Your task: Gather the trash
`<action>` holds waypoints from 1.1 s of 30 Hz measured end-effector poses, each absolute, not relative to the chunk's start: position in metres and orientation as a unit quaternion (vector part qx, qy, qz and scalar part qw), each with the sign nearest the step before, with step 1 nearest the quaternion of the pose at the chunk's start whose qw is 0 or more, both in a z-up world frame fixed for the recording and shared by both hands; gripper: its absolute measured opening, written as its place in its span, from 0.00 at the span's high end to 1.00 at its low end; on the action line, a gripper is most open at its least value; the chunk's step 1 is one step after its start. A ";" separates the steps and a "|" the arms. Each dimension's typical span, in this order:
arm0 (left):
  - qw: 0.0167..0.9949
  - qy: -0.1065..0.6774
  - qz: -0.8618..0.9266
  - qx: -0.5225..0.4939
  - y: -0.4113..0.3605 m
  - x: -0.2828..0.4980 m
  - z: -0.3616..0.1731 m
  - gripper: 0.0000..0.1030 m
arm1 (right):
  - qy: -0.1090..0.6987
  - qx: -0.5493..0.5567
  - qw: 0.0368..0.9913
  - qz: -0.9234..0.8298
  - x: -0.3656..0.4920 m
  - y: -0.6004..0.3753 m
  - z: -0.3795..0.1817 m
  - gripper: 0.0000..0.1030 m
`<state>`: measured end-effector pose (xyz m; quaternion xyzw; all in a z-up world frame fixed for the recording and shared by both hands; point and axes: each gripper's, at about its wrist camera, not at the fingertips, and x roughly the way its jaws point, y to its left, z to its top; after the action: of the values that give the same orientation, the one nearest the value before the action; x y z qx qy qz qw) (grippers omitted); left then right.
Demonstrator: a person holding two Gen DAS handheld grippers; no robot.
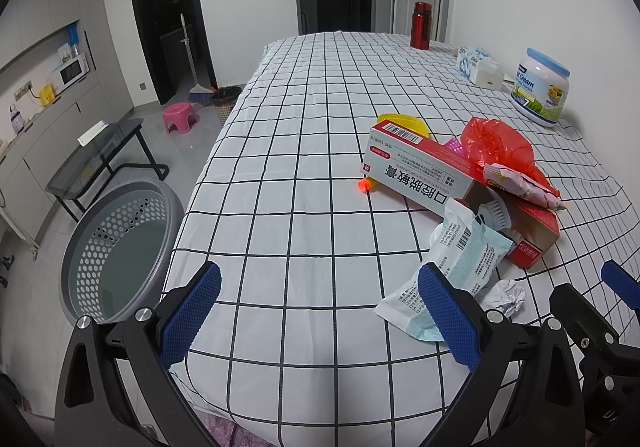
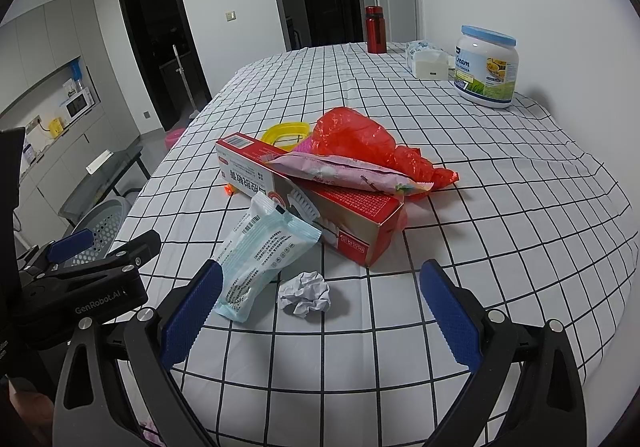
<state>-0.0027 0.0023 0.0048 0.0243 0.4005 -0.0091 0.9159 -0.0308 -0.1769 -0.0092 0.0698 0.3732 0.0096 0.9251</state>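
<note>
The left gripper [image 1: 320, 311] and right gripper [image 2: 320, 311] are both hanging wide open, holding nothing. Just beyond the right one a crumpled paper ball [image 2: 306, 293] is lying on the checked tablecloth [image 2: 500, 207]. The pale blue wrapper [image 2: 264, 255] is running from near-left to far-right, touching the red toothpaste box [image 2: 316, 199]. Only the left view is showing the grey basket's [image 1: 120, 247] inside, on the floor at left.
</note>
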 end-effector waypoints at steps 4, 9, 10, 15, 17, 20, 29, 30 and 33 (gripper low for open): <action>0.916 0.400 -0.009 0.023 0.004 -0.003 0.006 0.06 | 0.373 0.071 0.925 0.010 -0.031 -0.177 -0.009 0.08; 0.916 0.401 -0.009 0.023 0.007 -0.002 0.008 0.06 | 0.371 0.070 0.926 0.011 -0.031 -0.178 -0.010 0.08; 0.916 0.400 -0.009 0.025 0.002 -0.003 0.005 0.06 | 0.371 0.070 0.926 0.011 -0.031 -0.177 -0.009 0.08; 0.916 0.400 -0.008 0.024 0.002 -0.003 0.005 0.06 | 0.371 0.072 0.926 0.011 -0.031 -0.178 -0.011 0.08; 0.916 0.400 -0.009 0.025 0.002 -0.003 0.004 0.06 | 0.372 0.071 0.926 0.011 -0.031 -0.177 -0.011 0.08; 0.916 0.400 -0.009 0.025 0.002 -0.003 0.004 0.06 | 0.371 0.072 0.926 0.012 -0.032 -0.178 -0.010 0.08; 0.916 0.400 -0.008 0.025 0.002 -0.003 0.004 0.06 | 0.370 0.073 0.926 0.012 -0.032 -0.178 -0.010 0.08; 0.916 0.399 -0.008 0.025 0.002 -0.003 0.004 0.06 | 0.370 0.073 0.926 0.012 -0.032 -0.178 -0.010 0.08; 0.917 0.399 -0.009 0.025 0.002 -0.003 0.004 0.06 | 0.370 0.074 0.926 0.013 -0.032 -0.178 -0.010 0.08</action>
<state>-0.0033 0.0019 0.0044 0.0251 0.3990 -0.0086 0.9166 -0.0325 -0.1782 -0.0104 0.0744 0.3703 0.0130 0.9258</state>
